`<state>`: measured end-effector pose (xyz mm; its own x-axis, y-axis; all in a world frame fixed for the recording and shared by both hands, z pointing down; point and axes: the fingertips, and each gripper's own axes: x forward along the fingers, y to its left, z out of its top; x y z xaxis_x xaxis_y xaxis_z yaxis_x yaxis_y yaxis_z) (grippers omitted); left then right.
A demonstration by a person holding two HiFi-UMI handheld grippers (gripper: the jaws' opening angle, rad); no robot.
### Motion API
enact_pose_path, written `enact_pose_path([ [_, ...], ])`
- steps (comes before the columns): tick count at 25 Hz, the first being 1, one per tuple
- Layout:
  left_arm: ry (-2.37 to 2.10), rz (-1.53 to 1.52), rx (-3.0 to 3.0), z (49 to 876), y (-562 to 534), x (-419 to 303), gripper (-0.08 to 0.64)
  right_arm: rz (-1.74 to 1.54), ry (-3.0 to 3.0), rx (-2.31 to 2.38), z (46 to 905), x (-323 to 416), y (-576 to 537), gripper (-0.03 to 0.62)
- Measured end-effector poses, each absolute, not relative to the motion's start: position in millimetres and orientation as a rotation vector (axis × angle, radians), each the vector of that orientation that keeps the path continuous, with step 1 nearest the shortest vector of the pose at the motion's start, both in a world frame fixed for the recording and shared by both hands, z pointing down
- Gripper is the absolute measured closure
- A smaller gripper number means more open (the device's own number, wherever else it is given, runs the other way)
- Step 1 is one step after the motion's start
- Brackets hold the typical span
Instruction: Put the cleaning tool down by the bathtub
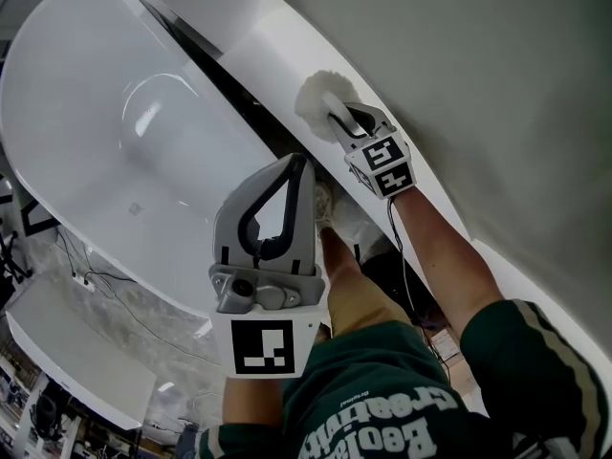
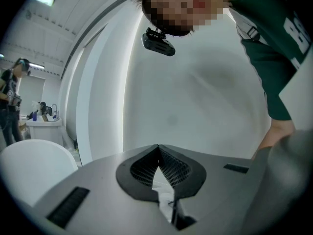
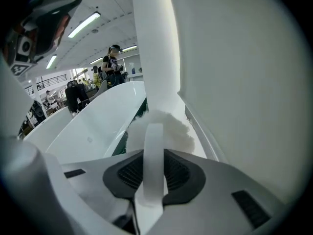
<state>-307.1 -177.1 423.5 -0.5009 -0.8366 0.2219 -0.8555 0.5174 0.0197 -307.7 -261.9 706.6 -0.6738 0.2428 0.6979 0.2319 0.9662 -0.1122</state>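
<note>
The right tongs (image 1: 337, 122) are clamped narrowly on the flat white handle of the cleaning tool (image 1: 316, 98), a hand duster with a fluffy white head. In the right gripper view the handle (image 3: 153, 151) runs straight up between the two dark pads (image 3: 178, 173), and the head (image 3: 171, 129) sits just past the tips of the tongs (image 3: 152, 169). The head lies over the white ledge (image 1: 273, 32) that runs beside the bathtub (image 1: 67, 94), between the tub's rim and the grey wall (image 1: 469, 65). It seems to be at the ledge's surface, though whether it touches it is hard to tell from here. A dark gap separates the ledge from the tub.

The left tongs (image 1: 298, 161) hang nearer the person, over the tub's edge and well apart from the duster. In the left gripper view their tips (image 2: 158, 148) meet with nothing gripped between them.

The person's bare forearm (image 1: 449, 256) leads back to a dark green sleeve (image 1: 535, 361)
</note>
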Motion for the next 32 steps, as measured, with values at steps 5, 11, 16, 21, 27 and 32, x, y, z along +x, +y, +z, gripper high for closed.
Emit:
enact_pose_path([
  [5,-2.556,0.127,1.405,432.8,-168.2,-312.5,0.555,-0.002,-2.268,-0.352,731.2,-311.2,-258.0,0.499],
  [11,-2.549,0.096,1.370,440.9,-164.6,-317.4,0.555,-0.009,-2.194,-0.351,759.9,-321.1,-253.0,0.499],
  [16,-2.556,0.105,1.358,446.0,-165.3,-316.0,0.555,0.019,-2.150,-0.335,780.0,-326.3,-253.8,0.499],
  [21,-2.553,0.135,1.338,453.7,-158.5,-320.3,0.555,0.010,-2.098,-0.329,801.0,-327.1,-256.9,0.499],
  [27,-2.551,0.129,1.298,459.7,-146.8,-323.4,0.555,0.031,-2.022,-0.314,820.7,-322.6,-259.2,0.499],
  [32,-2.558,0.122,1.257,465.2,-139.3,-323.6,0.555,0.030,-1.996,-0.320,828.0,-322.8,-262.3,0.499],
])
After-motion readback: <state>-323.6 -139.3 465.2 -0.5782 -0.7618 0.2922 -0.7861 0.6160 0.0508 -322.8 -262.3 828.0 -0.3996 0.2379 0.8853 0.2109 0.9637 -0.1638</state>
